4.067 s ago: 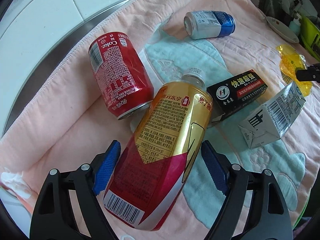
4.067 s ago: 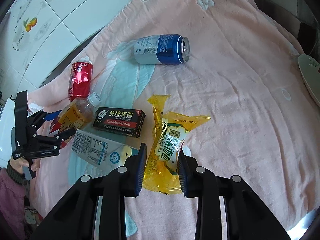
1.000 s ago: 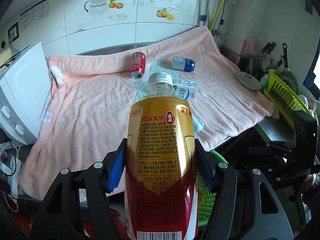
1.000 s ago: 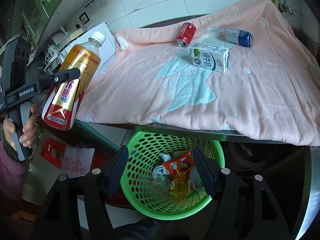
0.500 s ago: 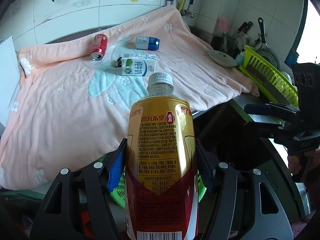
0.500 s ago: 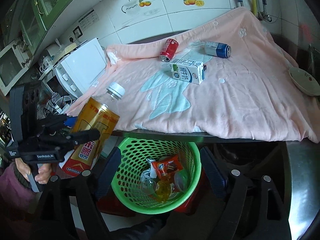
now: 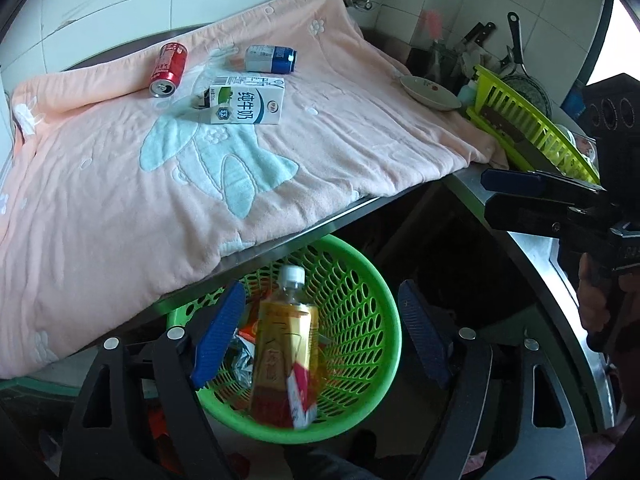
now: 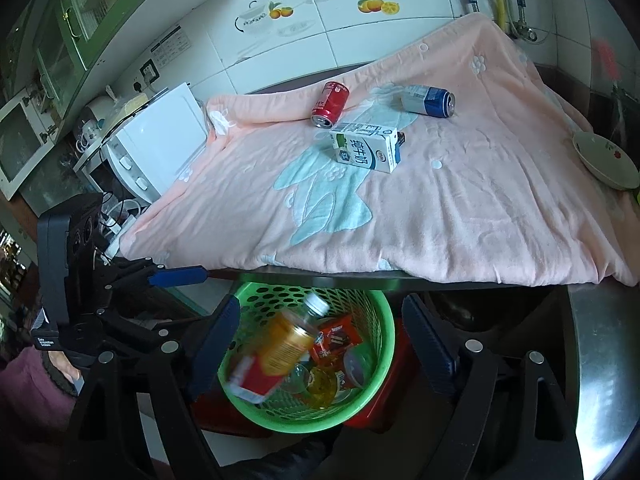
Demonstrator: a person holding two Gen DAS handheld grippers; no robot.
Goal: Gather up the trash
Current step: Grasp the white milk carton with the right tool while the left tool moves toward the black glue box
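The gold-and-red drink bottle [image 7: 286, 344] drops free, blurred, into the green basket [image 7: 384, 320] below the counter edge. My left gripper [image 7: 320, 296] hangs above it, its jaws opening with no pad touching the bottle. In the right wrist view the bottle [image 8: 280, 348] tilts inside the basket [image 8: 384, 344] over wrappers. My right gripper [image 8: 320, 308] stands open over the basket with nothing held. A red can [image 7: 168, 68], a blue can [image 7: 272, 59] and a milk carton [image 7: 244, 106] lie on the pink towel [image 7: 120, 200].
A shallow dish [image 7: 430, 92] and a green dish rack [image 7: 532, 132] sit at the counter's right end. A white appliance [image 8: 160, 140] stands left of the towel. The steel counter edge runs just above the basket.
My left gripper let go of the bottle, which fell into the basket. Both grippers came over the basket; the right one had widened earlier and dropped its yellow wrapper.
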